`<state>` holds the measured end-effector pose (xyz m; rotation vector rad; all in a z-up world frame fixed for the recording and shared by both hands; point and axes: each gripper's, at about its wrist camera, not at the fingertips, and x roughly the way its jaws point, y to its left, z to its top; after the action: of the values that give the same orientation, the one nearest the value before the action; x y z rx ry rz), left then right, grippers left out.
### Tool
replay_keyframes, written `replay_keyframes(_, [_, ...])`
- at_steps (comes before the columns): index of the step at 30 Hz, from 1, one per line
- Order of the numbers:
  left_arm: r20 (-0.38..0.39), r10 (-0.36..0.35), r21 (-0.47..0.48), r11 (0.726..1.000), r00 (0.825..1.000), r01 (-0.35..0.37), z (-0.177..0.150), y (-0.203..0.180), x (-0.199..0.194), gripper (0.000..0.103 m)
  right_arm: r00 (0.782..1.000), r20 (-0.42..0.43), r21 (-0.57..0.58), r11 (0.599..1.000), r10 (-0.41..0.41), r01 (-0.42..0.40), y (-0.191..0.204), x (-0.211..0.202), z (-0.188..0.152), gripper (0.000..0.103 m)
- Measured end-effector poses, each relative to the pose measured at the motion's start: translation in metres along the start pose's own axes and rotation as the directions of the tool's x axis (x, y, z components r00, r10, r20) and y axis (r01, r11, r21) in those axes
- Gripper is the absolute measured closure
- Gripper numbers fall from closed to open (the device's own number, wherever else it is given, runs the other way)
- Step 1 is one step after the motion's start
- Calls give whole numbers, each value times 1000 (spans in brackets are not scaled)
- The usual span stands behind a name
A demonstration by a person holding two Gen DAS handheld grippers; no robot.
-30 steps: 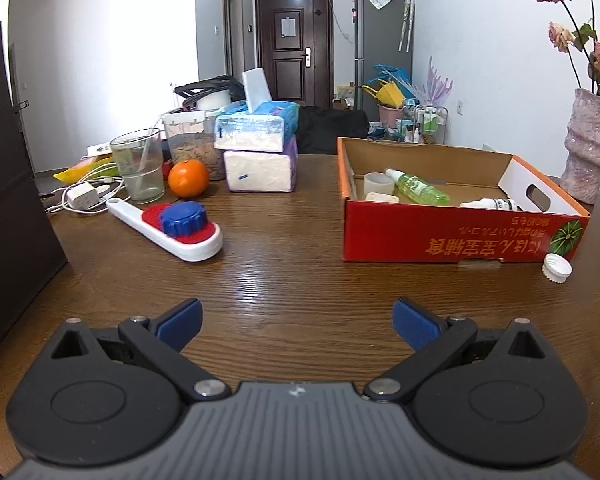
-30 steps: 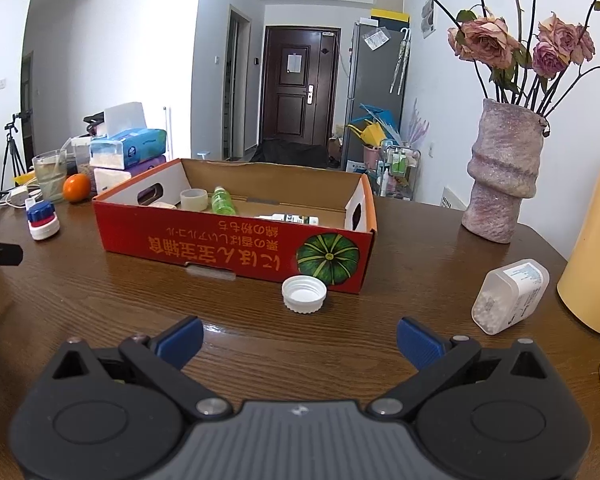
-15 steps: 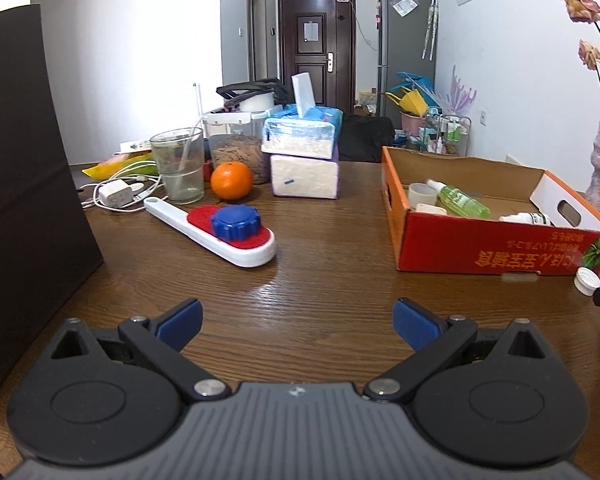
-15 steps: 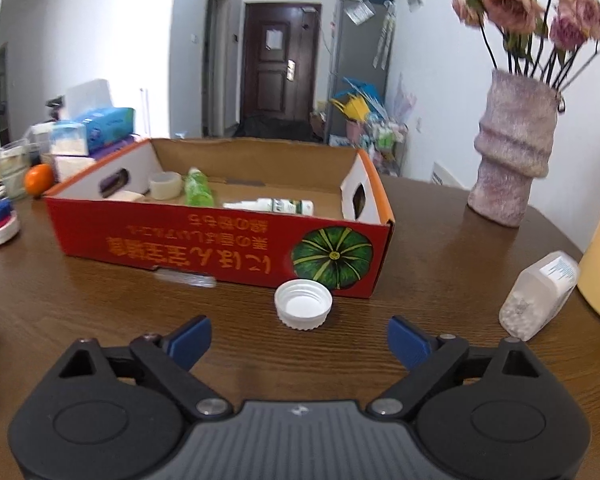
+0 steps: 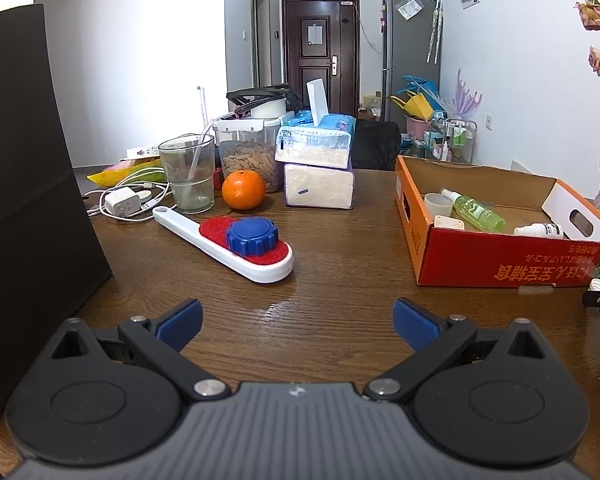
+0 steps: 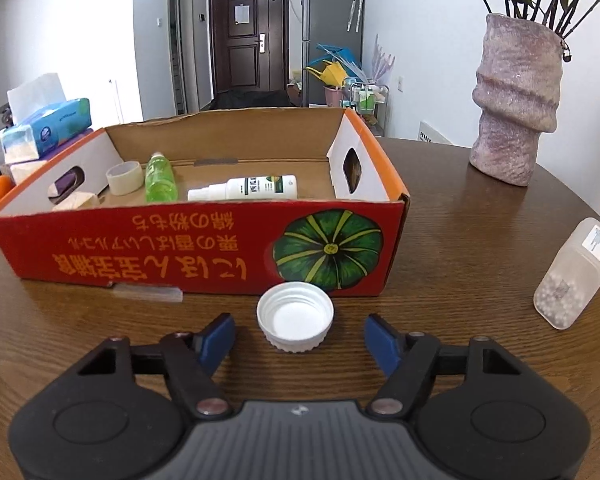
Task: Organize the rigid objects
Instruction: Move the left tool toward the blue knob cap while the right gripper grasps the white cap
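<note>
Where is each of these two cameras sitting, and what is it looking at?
Left wrist: on the left gripper, open and empty, looking across the table at a brush and orange.
Right wrist: on the right gripper, closing around a white cap, not touching yet.
Shared: the box, green bottle, cap.

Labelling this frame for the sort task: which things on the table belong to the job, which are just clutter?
Job:
right gripper, jaws closing, not yet touching the white cap between them
red cardboard box holding green bottle, white spray bottle, tape roll
pellet container

Clutter:
vase
orange
tissue packs
glass
</note>
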<state>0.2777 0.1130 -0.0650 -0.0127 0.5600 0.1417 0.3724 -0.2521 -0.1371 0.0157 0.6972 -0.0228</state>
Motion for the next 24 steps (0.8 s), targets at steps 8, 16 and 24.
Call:
replay_keyframes(8, [-10,9,-12,1000,1000,-9,11,10,18,0,999,27,34,999,18,-19,-2,0,4,63])
replay_keyframes(16, [-16,42,-38,998,999,-42,26,21,45,0,997,77,47,999,2,-6,-4,-9,1,64])
replay_keyframes(24, [-36,74,-59,995,997,-76,40,30,76,0,993,117,44,999,6,-12,-2,-23,0,64])
